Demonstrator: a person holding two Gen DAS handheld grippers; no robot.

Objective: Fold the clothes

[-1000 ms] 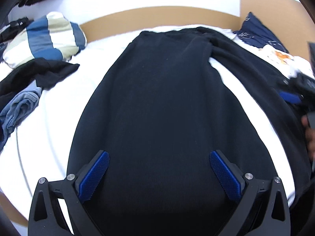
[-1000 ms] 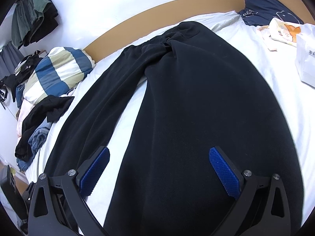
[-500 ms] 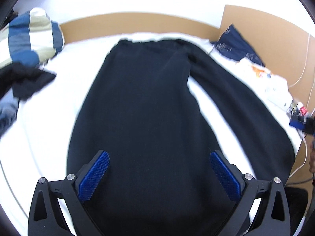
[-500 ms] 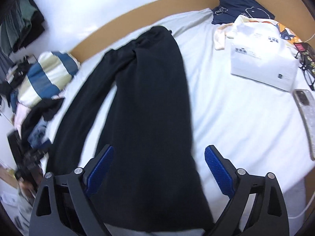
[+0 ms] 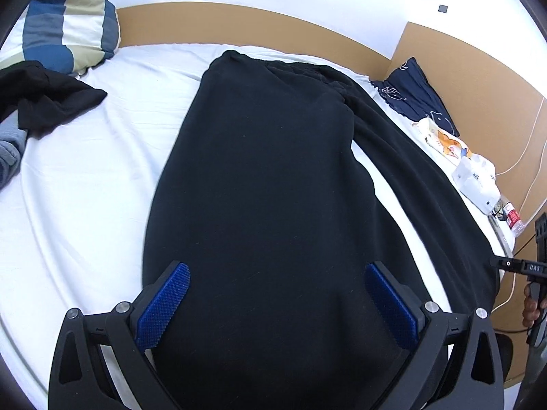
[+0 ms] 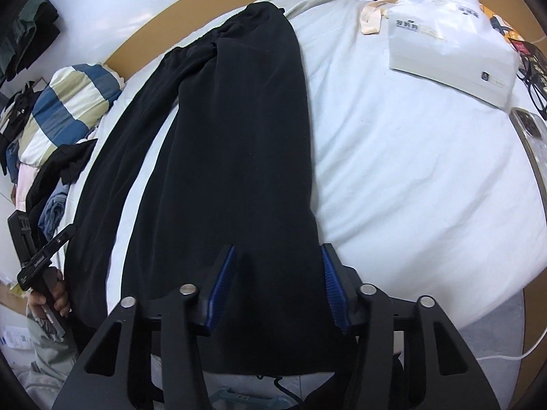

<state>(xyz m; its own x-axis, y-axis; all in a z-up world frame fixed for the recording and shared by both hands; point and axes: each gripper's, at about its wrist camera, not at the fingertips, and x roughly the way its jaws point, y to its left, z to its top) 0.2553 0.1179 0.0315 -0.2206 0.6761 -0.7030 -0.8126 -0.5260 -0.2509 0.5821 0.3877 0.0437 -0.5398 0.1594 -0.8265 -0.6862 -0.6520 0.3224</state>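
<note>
A white-sheeted bed carries a pair of black trousers spread lengthwise, waistband at the far end by the brown headboard and both legs running toward the near edge. The legs lie apart in a narrow V with a strip of sheet between them, so no fold shows in them yet; as I judge it, bringing one leg over the other and then shortening the length is what is left. A heap of other garments sits at the far left beside a striped pillow, loose and unfolded, so more of the task remains there too.

In the left wrist view the left tongs stand wide apart over the near part of the left leg, both blue pads clear of each other with cloth spanning the gap beneath; nothing is gripped. In the right wrist view the right tongs are closer together but not closed, straddling the near hem of the right leg, cloth lying between the pads without being pinched. To the far right lies a white package, well apart from the trousers
</note>
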